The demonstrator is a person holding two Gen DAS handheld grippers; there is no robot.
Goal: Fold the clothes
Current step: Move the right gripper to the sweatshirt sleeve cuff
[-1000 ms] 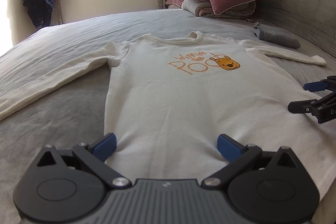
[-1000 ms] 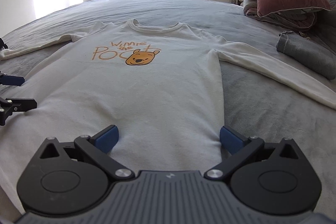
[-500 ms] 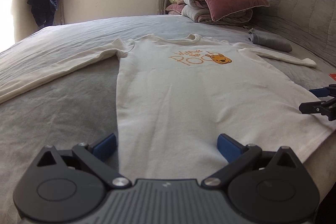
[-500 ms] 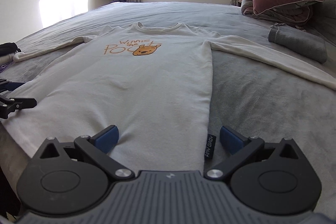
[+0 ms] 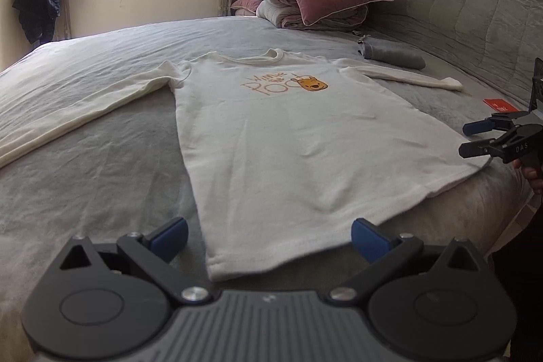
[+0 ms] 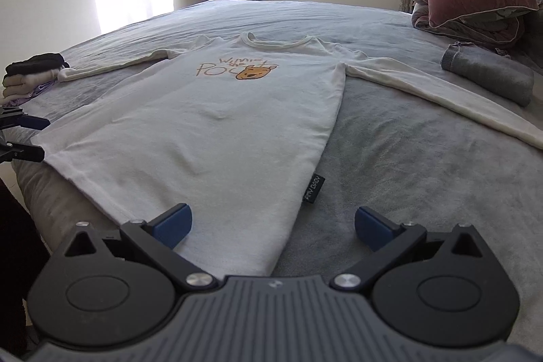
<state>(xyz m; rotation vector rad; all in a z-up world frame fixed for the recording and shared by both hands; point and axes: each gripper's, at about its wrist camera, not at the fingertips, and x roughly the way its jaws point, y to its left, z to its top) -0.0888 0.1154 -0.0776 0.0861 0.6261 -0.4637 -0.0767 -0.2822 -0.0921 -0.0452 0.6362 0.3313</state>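
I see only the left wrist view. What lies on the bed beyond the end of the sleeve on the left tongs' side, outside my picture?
Observer: The right wrist view shows a stack of folded clothes beside that sleeve's cuff.
Operator: Has the shirt any tag?
Observer: Yes, a black label sticks out of the side seam of the shirt, low down near the hem.
Operator: Where do the right tongs stand exactly?
Observer: The right tongs are open over the hem corner, one blue pad above the shirt, the other above the grey bed cover.
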